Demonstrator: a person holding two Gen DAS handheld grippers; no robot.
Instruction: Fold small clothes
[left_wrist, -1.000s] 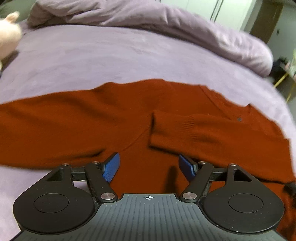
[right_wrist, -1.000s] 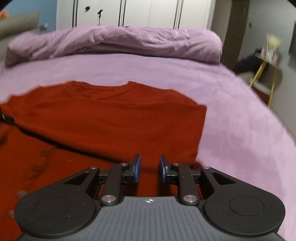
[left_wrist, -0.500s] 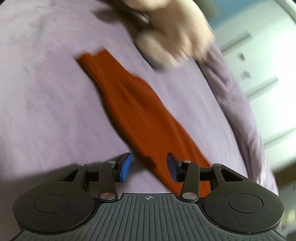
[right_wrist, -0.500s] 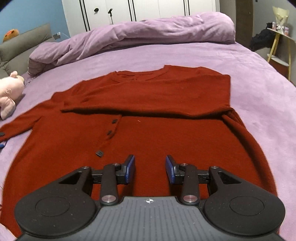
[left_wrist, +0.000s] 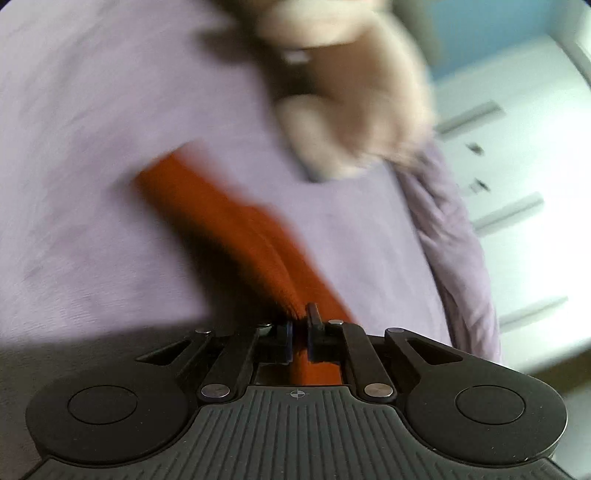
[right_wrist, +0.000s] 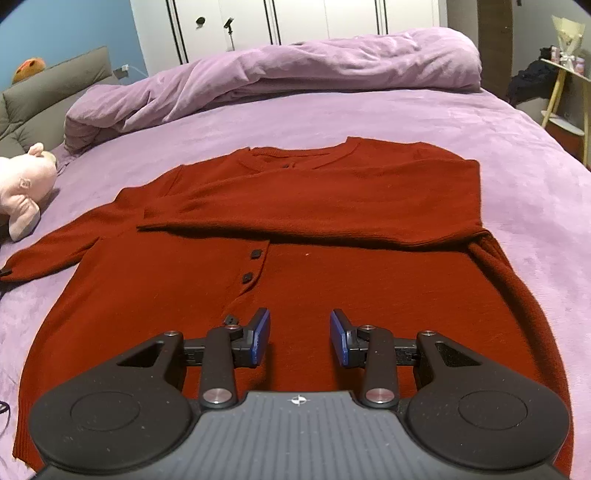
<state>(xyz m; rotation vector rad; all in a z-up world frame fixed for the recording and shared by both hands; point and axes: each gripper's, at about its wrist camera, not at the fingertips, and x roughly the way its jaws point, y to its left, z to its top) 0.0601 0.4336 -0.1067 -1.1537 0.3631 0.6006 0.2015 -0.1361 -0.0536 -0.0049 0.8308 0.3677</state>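
A rust-red buttoned cardigan (right_wrist: 332, 280) lies flat on the purple bed. One sleeve is folded across its chest (right_wrist: 314, 221); the other sleeve (right_wrist: 48, 258) stretches out to the left. In the left wrist view that outstretched sleeve (left_wrist: 221, 221) runs away from me, blurred, and my left gripper (left_wrist: 300, 332) is shut on it, red knit pinched between the blue pads. My right gripper (right_wrist: 299, 338) hovers over the cardigan's lower front, jaws apart with nothing between them.
A pink plush toy (right_wrist: 22, 188) lies on the bed beside the sleeve's end, blurred and close in the left wrist view (left_wrist: 351, 92). A bunched purple duvet (right_wrist: 277, 77) lines the far side. White wardrobes stand behind; a stool (right_wrist: 565, 99) is at the right.
My left gripper swung from the cardigan's body to the outstretched sleeve and shut on it. The right gripper drew back from the cardigan and its jaws stand slightly wider.
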